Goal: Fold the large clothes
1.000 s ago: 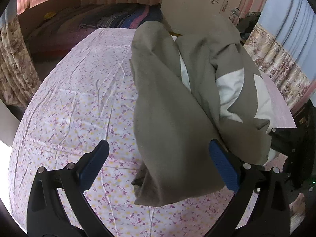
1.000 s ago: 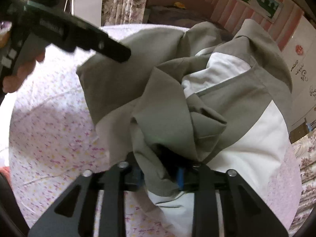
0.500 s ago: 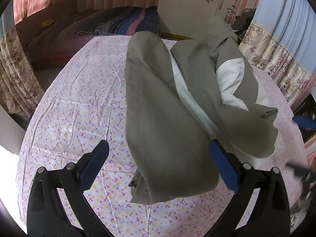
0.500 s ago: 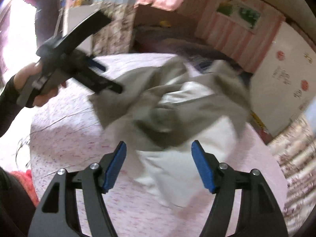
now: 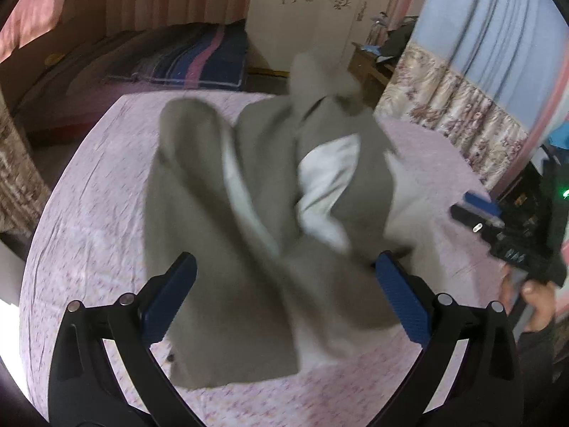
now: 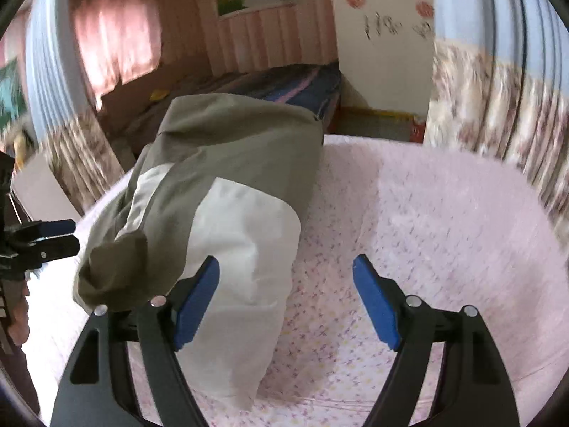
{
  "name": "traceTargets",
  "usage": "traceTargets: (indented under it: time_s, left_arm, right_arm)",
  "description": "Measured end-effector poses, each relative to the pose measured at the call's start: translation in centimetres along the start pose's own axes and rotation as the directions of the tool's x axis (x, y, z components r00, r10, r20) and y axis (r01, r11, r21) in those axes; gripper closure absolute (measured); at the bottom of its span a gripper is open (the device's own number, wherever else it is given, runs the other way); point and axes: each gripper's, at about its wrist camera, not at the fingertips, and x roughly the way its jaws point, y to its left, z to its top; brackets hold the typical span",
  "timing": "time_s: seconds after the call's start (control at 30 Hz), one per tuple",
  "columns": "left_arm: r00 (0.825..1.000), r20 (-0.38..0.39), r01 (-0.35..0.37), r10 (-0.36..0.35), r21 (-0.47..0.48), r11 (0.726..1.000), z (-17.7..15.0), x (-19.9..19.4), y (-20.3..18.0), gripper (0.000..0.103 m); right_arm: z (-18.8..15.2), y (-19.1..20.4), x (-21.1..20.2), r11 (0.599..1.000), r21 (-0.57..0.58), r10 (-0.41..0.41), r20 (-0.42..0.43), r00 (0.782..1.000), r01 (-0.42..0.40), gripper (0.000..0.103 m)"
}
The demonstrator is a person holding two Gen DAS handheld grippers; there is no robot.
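Observation:
An olive-grey and white jacket point(image 5: 256, 213) lies crumpled on the pink flowered sheet point(image 5: 96, 192) of a table. My left gripper point(image 5: 284, 302) is open and empty, its jaws spread above the jacket's near end. The right gripper point(image 5: 476, 213) shows at the right edge of the left wrist view, apart from the cloth. In the right wrist view the jacket point(image 6: 227, 192) lies to the left, and my right gripper point(image 6: 288, 299) is open and empty, over the jacket's white edge and the sheet point(image 6: 426, 220). The left gripper point(image 6: 53, 235) shows at the left edge.
A bed with a dark striped blanket point(image 5: 185, 57) stands beyond the table. Flowered curtains point(image 5: 455, 114) hang at the right, a white wardrobe point(image 5: 313, 10) at the back. The table's far edge point(image 6: 373, 138) is near a yellow-edged floor strip.
My right gripper has let go of the jacket, opened and swung away to the right. The jacket has dropped and settled on the sheet. My left gripper has stayed open and moved closer over it.

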Motion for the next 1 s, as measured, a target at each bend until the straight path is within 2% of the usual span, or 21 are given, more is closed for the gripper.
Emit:
traceTargets:
  time_s: [0.07, 0.17, 0.3, 0.33, 0.4, 0.47, 0.53, 0.57, 0.6, 0.63, 0.7, 0.8, 0.87, 1.0]
  left_arm:
    - [0.999, -0.007, 0.032, -0.032, 0.013, 0.999, 1.2, 0.5, -1.1, 0.003]
    - [0.996, -0.058, 0.069, -0.067, 0.030, 0.997, 2.2, 2.4, -2.9, 0.003]
    - [0.985, -0.152, 0.087, -0.081, 0.030, 0.996, 1.1, 5.5, -4.0, 0.003]
    - [0.983, -0.165, 0.085, -0.078, 0.035, 0.996, 0.6, 6.0, -4.3, 0.003]
    - [0.985, -0.171, 0.033, -0.020, 0.073, 0.997, -0.4, 7.0, -4.8, 0.003]
    - [0.987, -0.160, 0.017, -0.003, 0.090, 0.996, -0.9, 7.5, -5.0, 0.005]
    - [0.989, -0.148, 0.011, 0.002, 0.087, 0.996, -1.1, 7.6, -4.8, 0.027]
    - [0.989, -0.147, -0.001, 0.013, 0.085, 0.996, -1.1, 7.6, -4.5, 0.043]
    - [0.989, -0.146, 0.010, 0.001, 0.075, 0.997, -1.1, 7.5, -4.1, 0.055]
    - [0.989, -0.143, 0.030, -0.021, 0.061, 0.998, -1.0, 7.4, -3.7, 0.058]
    - [0.989, -0.138, 0.051, -0.045, 0.034, 0.998, -0.9, 7.1, -2.5, 0.075]
    - [0.986, -0.121, 0.117, -0.117, -0.014, 0.993, -0.8, 6.5, -1.2, 0.082]
    - [0.986, -0.094, 0.137, -0.138, -0.019, 0.990, -1.0, 5.8, -0.9, 0.086]
    - [0.992, -0.036, 0.119, -0.118, 0.018, 0.993, -0.9, 4.1, -1.4, 0.091]
  right_arm:
    - [-0.3, -0.5, 0.9, 0.999, 0.031, 0.004, 0.008, 1.000, -0.004, 0.025]
    - [-0.7, -1.1, 1.9, 0.997, 0.076, 0.026, 0.005, 1.000, -0.026, 0.025]
    - [-1.5, -1.5, 2.5, 0.996, 0.079, 0.034, -0.007, 0.999, -0.033, 0.025]
    - [-1.6, -1.7, 2.7, 0.996, 0.080, 0.039, -0.011, 0.999, -0.038, 0.025]
    - [-1.9, -1.8, 3.0, 0.996, 0.080, 0.050, -0.021, 0.999, -0.048, 0.025]
    - [-2.2, -1.5, 3.5, 0.995, 0.078, 0.067, -0.040, 0.997, -0.063, 0.025]
    - [-2.3, -1.3, 4.2, 0.994, 0.073, 0.084, -0.060, 0.995, -0.080, 0.025]
    - [-2.3, -1.1, 4.5, 0.993, 0.071, 0.094, -0.066, 0.993, -0.089, 0.025]
    - [-2.4, -0.9, 4.7, 0.993, 0.071, 0.099, -0.069, 0.993, -0.094, 0.025]
    - [-2.4, -0.8, 5.0, 0.992, 0.075, 0.109, -0.075, 0.991, -0.103, 0.025]
    - [-2.3, -0.5, 5.4, 0.989, 0.086, 0.126, -0.085, 0.988, -0.119, 0.025]
    - [-2.4, 0.2, 6.0, 0.984, 0.096, 0.159, -0.101, 0.982, -0.149, 0.028]
    - [-2.4, 1.1, 6.3, 0.982, 0.080, 0.181, -0.107, 0.978, -0.173, 0.047]
    - [-2.4, 2.7, 6.1, 0.990, 0.034, 0.141, -0.077, 0.987, -0.139, 0.057]
